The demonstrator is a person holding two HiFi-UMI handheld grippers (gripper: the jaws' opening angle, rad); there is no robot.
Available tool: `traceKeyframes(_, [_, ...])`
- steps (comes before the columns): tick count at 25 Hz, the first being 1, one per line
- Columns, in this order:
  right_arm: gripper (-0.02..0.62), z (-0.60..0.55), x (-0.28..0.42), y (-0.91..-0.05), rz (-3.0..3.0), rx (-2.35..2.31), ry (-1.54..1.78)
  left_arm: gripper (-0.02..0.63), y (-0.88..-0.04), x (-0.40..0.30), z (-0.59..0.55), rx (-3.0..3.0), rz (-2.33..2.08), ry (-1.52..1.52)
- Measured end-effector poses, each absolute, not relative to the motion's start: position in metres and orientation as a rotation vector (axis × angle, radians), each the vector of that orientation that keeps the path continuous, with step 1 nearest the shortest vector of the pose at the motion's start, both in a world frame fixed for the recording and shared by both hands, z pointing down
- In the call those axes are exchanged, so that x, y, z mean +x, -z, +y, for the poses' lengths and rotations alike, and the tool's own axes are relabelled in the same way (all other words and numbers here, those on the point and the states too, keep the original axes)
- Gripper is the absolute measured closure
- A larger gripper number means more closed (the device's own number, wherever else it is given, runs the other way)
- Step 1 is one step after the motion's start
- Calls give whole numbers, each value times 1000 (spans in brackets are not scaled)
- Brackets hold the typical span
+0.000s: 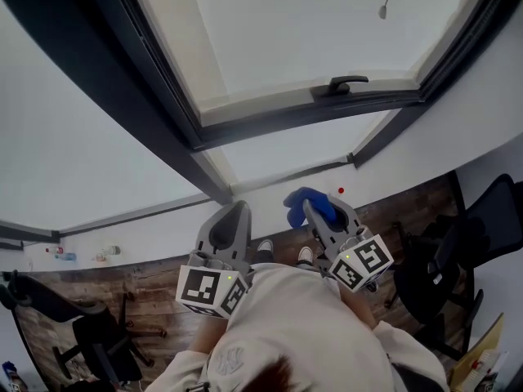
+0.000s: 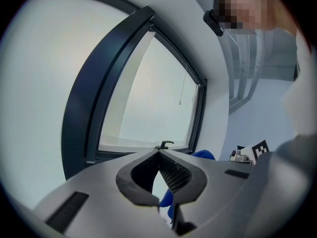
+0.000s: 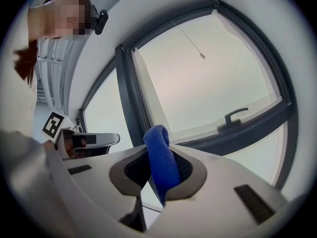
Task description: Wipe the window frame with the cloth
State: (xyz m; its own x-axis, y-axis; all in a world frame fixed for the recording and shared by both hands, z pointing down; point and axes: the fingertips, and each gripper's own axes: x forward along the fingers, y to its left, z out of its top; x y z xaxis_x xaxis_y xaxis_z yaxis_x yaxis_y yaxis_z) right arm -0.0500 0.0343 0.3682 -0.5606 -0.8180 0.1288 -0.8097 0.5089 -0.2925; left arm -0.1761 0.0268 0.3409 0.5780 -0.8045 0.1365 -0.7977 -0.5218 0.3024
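While person faces window, dark window frame [image 1: 270,127] sweeps head view from 9 to 2 o'clock, with sash bar crossing centre. Black office chair [image 1: 90,333] at 8 o'clock on wood floor [image 1: 147,280]. Left gripper [image 1: 237,212] at 6 o'clock, jaw tips pressed together, nothing between. Right gripper [image 1: 315,211] at its 3 o'clock, jaws clamped on blue cloth [image 1: 304,198]. Folded wad pokes past tips, seen against white wall below frame. Window handle [image 1: 339,84] at 1 o'clock on sash. Cord pull [image 1: 382,11] above it.
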Motion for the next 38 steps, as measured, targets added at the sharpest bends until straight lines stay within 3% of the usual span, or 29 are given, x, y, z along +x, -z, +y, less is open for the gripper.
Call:
traceKeyframes(8, [541, -17, -134, -386, 2829, -1398, 434, 601, -358, -224, -4, 2483, -1257, -21])
traceKeyframes(20, [541, -152, -241, -415, 3116, -1207, 353, 600, -358, -216, -16, 2515, -1120, -26])
traceKeyframes(27, [541, -188, -261, -455, 3173, -1321, 435, 601, -358, -223, -18, 2487, -1110, 11])
traceKeyframes(38, [541, -194, -264, -465, 3276, -1432, 119, 601, -357, -229, -28, 2476, -1146, 36])
